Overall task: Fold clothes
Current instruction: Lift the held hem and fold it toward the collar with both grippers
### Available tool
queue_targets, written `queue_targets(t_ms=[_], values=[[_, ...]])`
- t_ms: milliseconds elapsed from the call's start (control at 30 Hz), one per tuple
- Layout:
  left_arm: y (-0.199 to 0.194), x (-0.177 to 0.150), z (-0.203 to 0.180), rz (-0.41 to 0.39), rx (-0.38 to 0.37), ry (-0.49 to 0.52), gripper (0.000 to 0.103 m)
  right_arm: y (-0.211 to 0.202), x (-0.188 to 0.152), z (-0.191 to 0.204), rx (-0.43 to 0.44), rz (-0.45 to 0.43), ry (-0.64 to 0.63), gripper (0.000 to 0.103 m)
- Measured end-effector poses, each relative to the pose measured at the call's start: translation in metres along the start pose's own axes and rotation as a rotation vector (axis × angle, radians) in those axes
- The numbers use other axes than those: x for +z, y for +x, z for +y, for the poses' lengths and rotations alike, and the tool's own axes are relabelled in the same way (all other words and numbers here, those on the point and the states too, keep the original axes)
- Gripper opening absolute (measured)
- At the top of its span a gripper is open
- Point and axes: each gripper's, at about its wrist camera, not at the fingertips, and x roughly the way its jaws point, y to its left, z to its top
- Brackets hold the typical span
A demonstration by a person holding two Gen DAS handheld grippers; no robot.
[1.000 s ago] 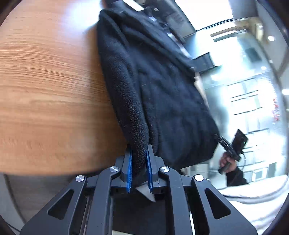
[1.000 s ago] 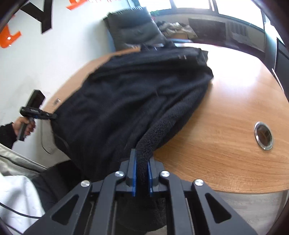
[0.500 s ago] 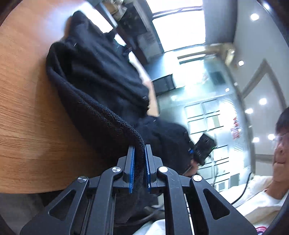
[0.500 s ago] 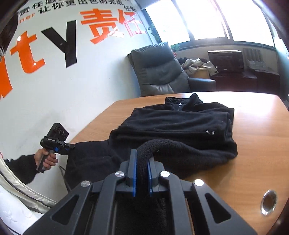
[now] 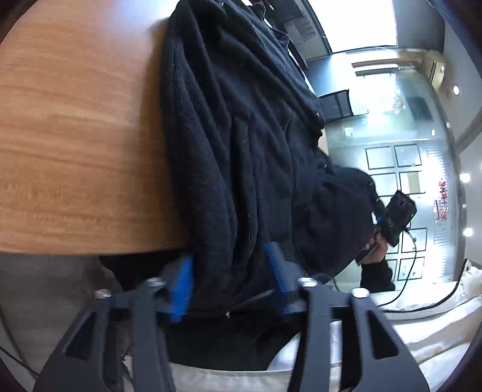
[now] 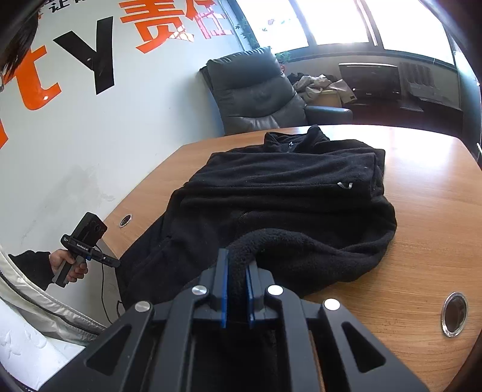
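We see a white wall [image 6: 99,135] at ten o'clock, painted with big orange and black lettering [image 6: 168,27]. At twelve o'clock a dark leather chair [image 6: 253,90] stands before bright windows [image 6: 331,21]. At one o'clock clutter [image 6: 319,84] and a black cabinet [image 6: 370,80] sit under the sill. The wooden table [image 6: 430,229] fills three o'clock, with a grommet [image 6: 455,313] at four. From the left wrist, a glass partition [image 5: 400,156] and ceiling spotlights [image 5: 465,178] show at three o'clock.

Left claw [image 5: 230,280] spread, right claw [image 6: 236,289] clamped.
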Motion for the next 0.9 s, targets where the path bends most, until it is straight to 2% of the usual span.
queue_targets(t_ms=[133, 300, 433, 567, 733, 900], values=[[0.002, -0.014, 0.023, 0.023, 0.021, -0.002, 0.079, 0.004, 0.003, 0.011, -0.003, -0.001, -0.028, 0.010], [0.018, -0.031, 0.039, 0.040, -0.009, 0.025, 0.079, 0.004, -0.002, 0.018, -0.023, -0.006, -0.025, 0.010], [0.031, -0.032, 0.038, -0.005, -0.014, 0.075, 0.079, 0.005, -0.006, 0.017, -0.040, -0.003, -0.012, 0.010], [0.023, -0.032, 0.041, -0.053, 0.017, 0.141, 0.079, 0.007, -0.010, 0.018, -0.055, 0.000, -0.004, 0.010], [0.016, -0.036, 0.031, -0.068, 0.120, 0.277, 0.084, 0.008, -0.013, 0.017, -0.059, 0.012, -0.005, 0.010], [0.016, -0.038, 0.026, -0.070, 0.112, 0.351, 0.093, 0.014, -0.015, 0.017, -0.062, 0.027, -0.005, 0.010]])
